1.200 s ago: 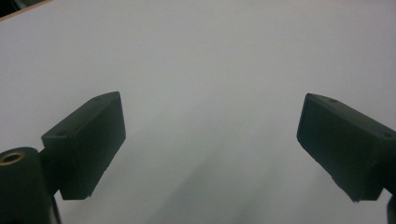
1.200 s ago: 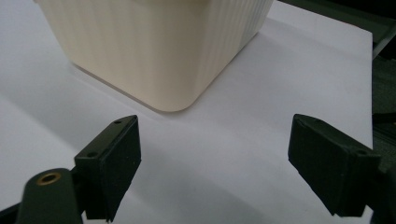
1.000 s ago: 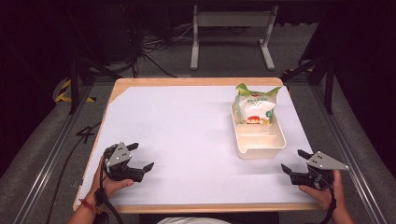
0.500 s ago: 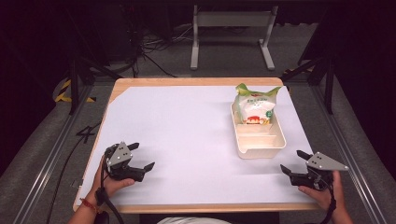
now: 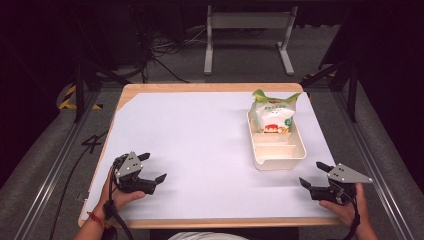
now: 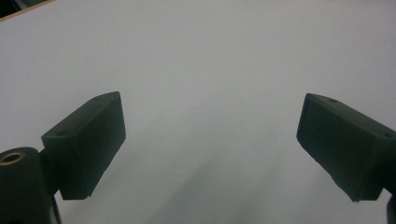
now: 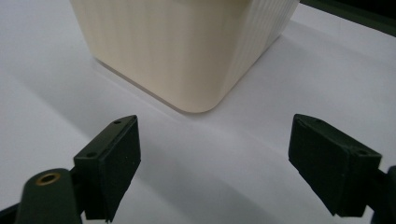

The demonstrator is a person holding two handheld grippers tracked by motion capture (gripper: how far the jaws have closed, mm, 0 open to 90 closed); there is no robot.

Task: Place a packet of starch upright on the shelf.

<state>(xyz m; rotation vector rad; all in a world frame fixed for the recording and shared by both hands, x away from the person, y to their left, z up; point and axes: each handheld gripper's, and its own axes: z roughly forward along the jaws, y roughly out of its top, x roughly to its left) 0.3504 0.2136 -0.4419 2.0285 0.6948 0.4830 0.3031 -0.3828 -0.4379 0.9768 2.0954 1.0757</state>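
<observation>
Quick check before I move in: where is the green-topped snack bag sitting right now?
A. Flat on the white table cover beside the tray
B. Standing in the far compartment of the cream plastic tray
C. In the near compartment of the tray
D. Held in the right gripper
B: the green-topped snack bag stands upright in the far compartment of the cream plastic tray, whose near compartments are bare; the right gripper is open, apart from it.

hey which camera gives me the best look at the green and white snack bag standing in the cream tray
The high view: the green and white snack bag stands whole in the far compartment of the cream plastic tray. The right gripper view catches just the tray's near corner, no bag. The left gripper view faces the bare white table cover.
</observation>
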